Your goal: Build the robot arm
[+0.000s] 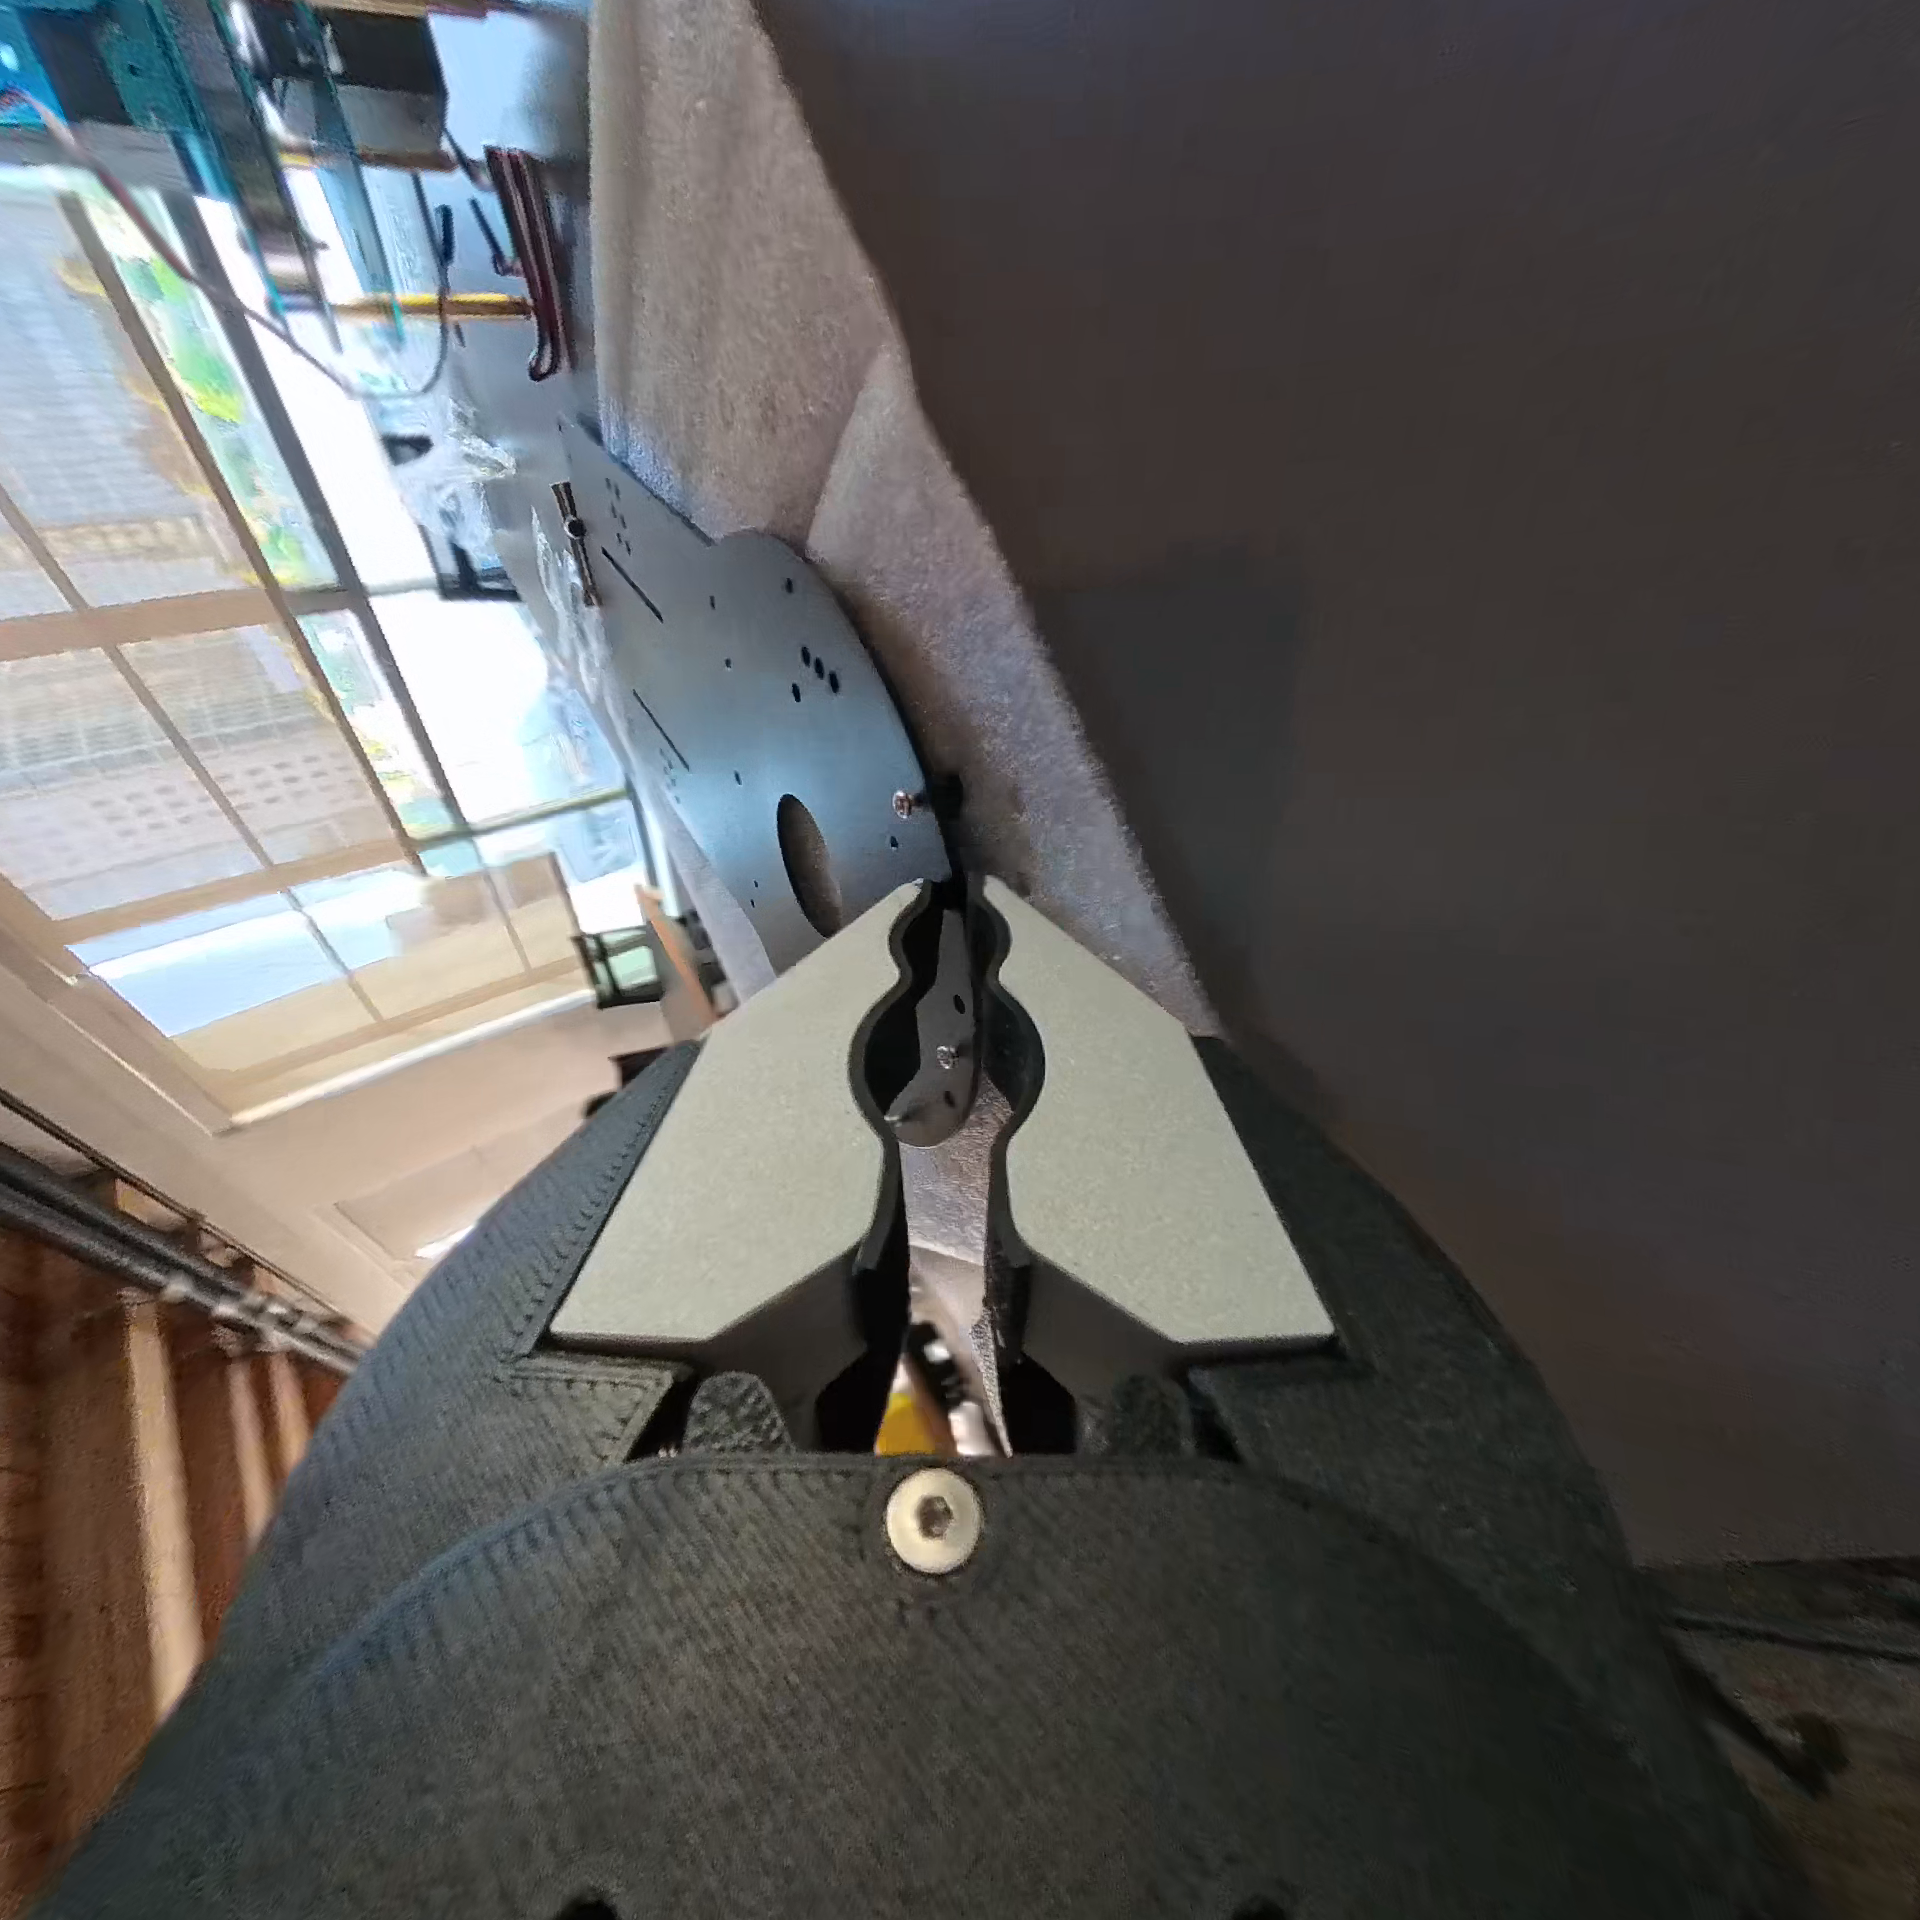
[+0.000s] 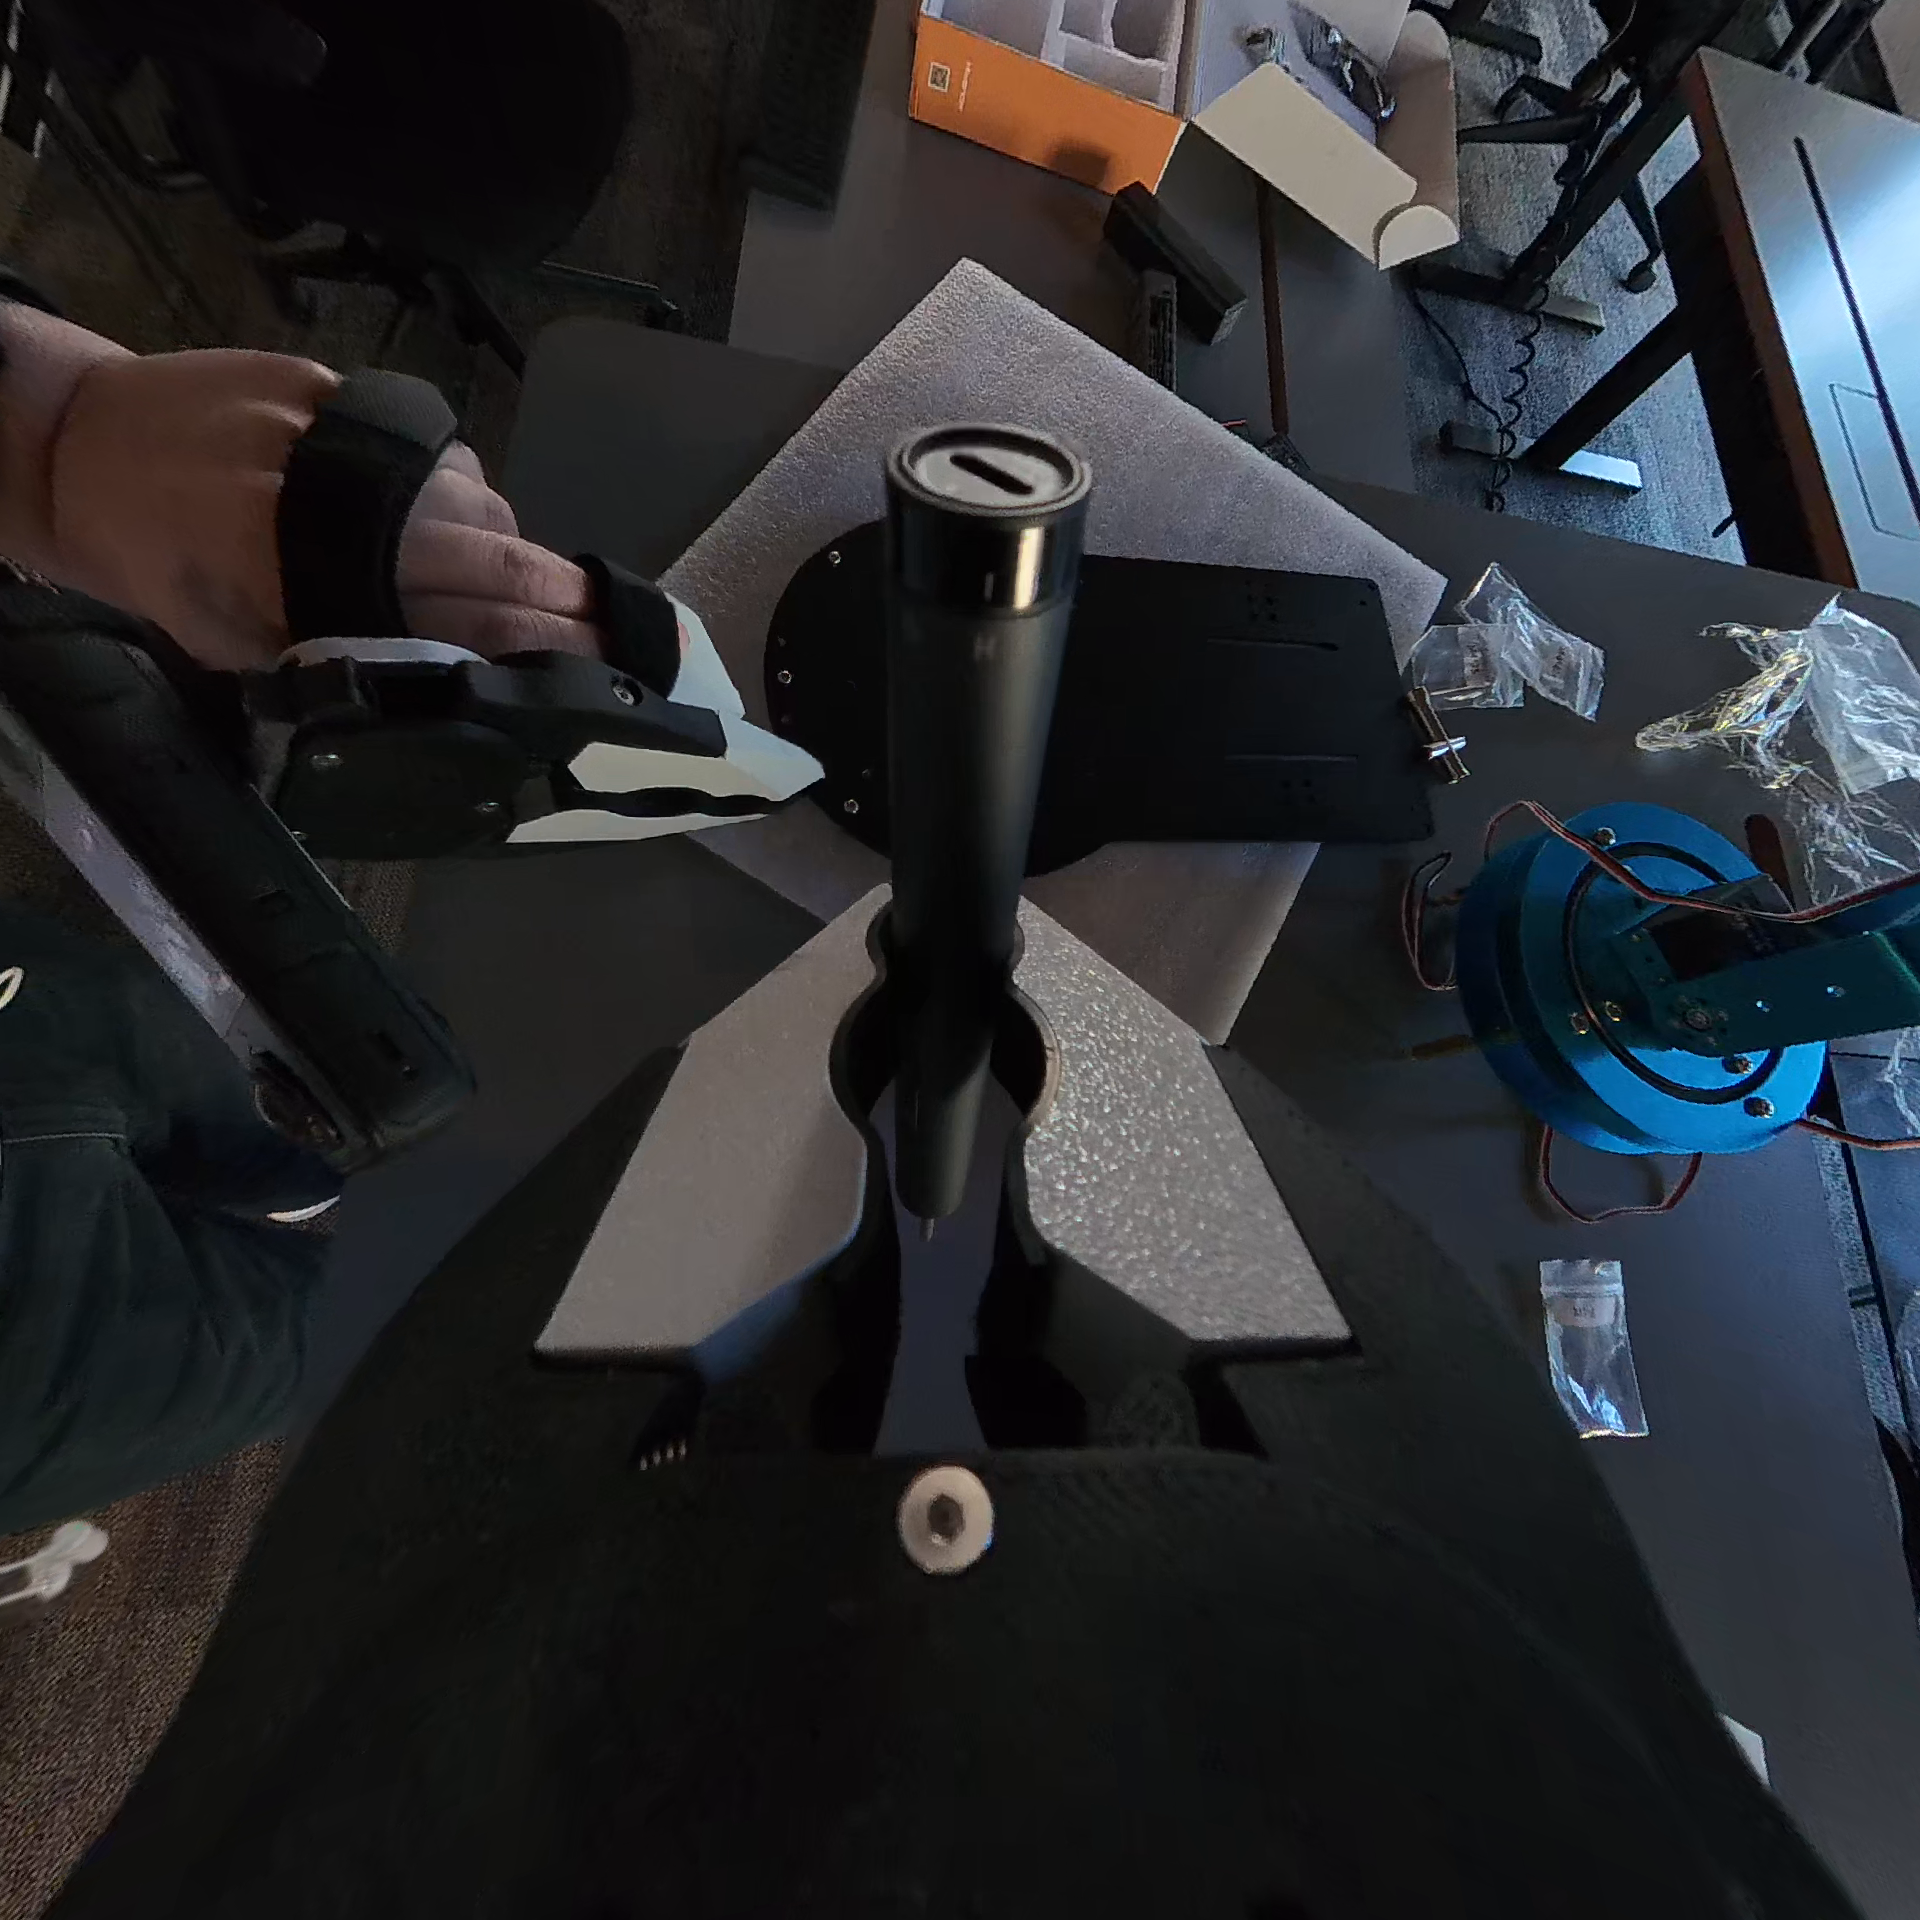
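A black metal plate [image 1: 748, 686] with a round end, holes and slots lies on a white foam sheet [image 1: 727, 312]. My left gripper [image 1: 953, 899], rolled onto its side, is shut on the plate's round edge. In the right wrist view it [image 2: 795, 795] comes in from the left, held by a person's hand [image 2: 208, 499], gripping the plate [image 2: 1226, 707] on the foam sheet [image 2: 1039, 384]. My right gripper [image 2: 951, 935] is shut on a dark cylindrical power screwdriver [image 2: 977, 675]. The screwdriver hangs above the plate with its bit toward the camera and its butt end forward.
A blue round servo base [image 2: 1642, 997] with red wires sits right of the plate. Small plastic bags [image 2: 1527, 655] and a bagged part [image 2: 1590, 1351] lie on the dark table [image 2: 582, 935]. A small metal fitting [image 2: 1439, 732] rests at the plate's far end. An orange box [image 2: 1039, 94] stands at the back. The tips of one gripper are about 15 centimetres away from the tips of the other. About 25 centimetres separates my right fingertips from the blue round servo base [image 2: 1642, 997].
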